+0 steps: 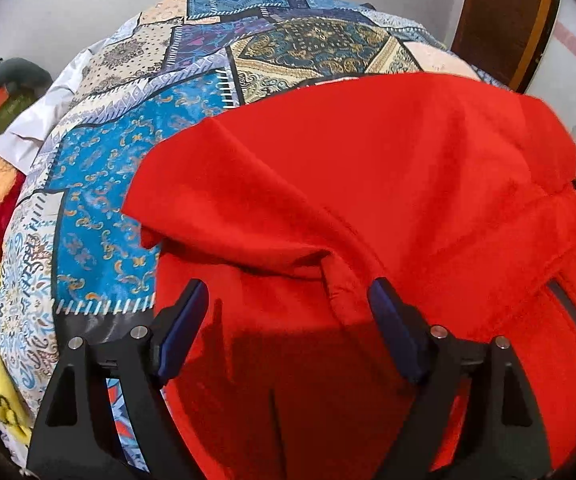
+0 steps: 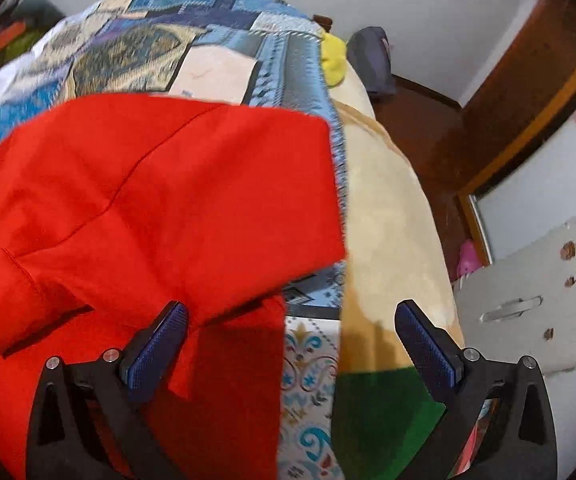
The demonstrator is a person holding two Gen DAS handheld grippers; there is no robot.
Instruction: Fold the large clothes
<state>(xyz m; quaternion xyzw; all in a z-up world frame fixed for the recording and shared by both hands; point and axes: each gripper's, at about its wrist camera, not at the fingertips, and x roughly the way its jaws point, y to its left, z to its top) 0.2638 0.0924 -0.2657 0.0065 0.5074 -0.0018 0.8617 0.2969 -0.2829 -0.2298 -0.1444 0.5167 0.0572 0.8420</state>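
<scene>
Left wrist view: red garment point(image 1: 367, 200) lies folded over on patterned bedspread point(image 1: 104, 184). My left gripper point(image 1: 288, 320) wide, nothing pinched. Right gripper point(image 2: 288, 332) wide too, at garment's edge, probably so fold settles flat.

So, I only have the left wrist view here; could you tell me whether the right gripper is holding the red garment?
Observer: No. The right gripper is open, and no pad presses the red garment; its folded edge lies just by the left pad.
Operator: Thank you. What lies under the right-hand side of that gripper?
Observer: A tan blanket with a green patch near the bottom of the view, beside the patterned bedspread.
Operator: And is anything standing to the right of the bed?
Observer: Yes, a white case with a handle and stickers, next to the brown wooden frame.
</scene>
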